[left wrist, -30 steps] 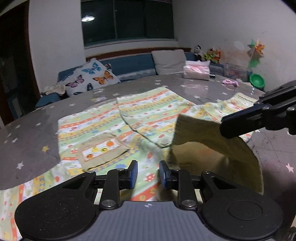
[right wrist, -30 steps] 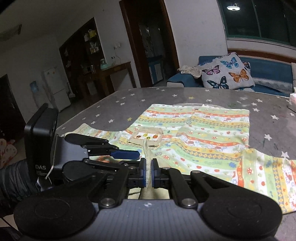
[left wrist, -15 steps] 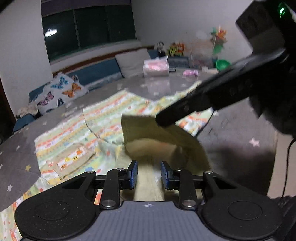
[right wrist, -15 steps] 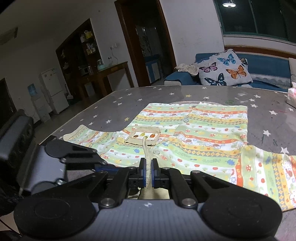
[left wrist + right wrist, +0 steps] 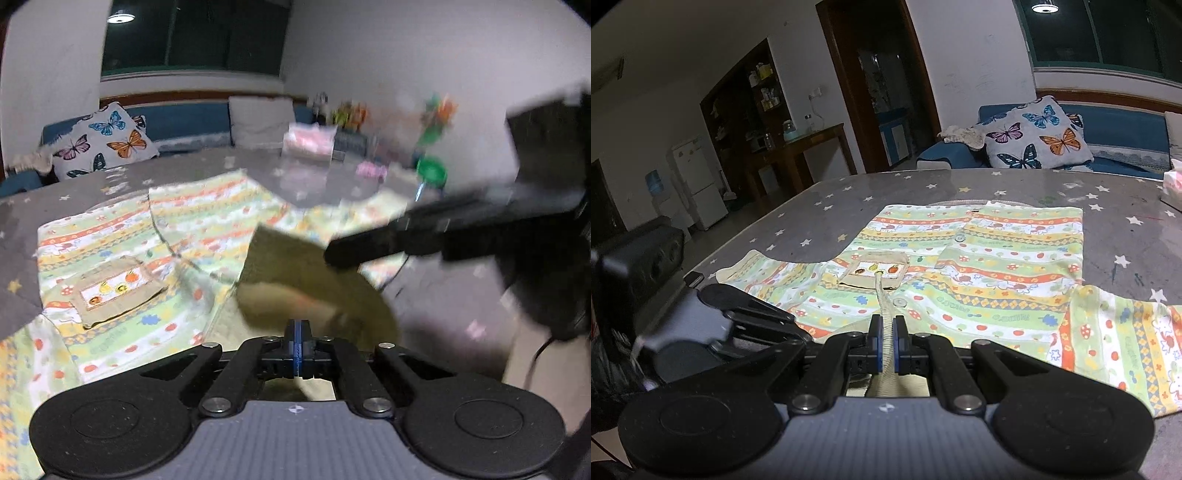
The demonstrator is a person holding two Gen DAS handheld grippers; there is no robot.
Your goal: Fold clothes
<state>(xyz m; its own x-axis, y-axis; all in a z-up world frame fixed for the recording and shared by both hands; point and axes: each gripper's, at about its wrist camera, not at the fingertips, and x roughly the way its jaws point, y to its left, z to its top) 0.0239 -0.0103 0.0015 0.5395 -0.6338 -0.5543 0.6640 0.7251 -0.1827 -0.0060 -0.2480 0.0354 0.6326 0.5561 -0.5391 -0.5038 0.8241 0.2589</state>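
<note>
A striped, fruit-print children's shirt (image 5: 997,266) lies spread on the grey star-patterned table (image 5: 849,192), with a beige chest pocket (image 5: 875,269). My right gripper (image 5: 886,343) is shut on the beige bottom hem, which runs edge-on between its blue pads. In the left wrist view the hem (image 5: 295,266) is lifted and folded back, showing the shirt's (image 5: 184,229) plain inside. The right gripper's dark finger (image 5: 369,247) holds it from the right. My left gripper (image 5: 297,343) is shut on the same hem close by, its pads pressed together.
A butterfly cushion (image 5: 1038,136) and a blue sofa sit beyond the table's far edge. A pink tissue pack (image 5: 310,144), small toys and a green bowl (image 5: 430,173) crowd the far right of the table. The right sleeve (image 5: 1115,339) lies flat near me.
My left gripper was open a second ago and has now shut on the hem. The right gripper kept its hold while the hem flap stayed raised between both tools.
</note>
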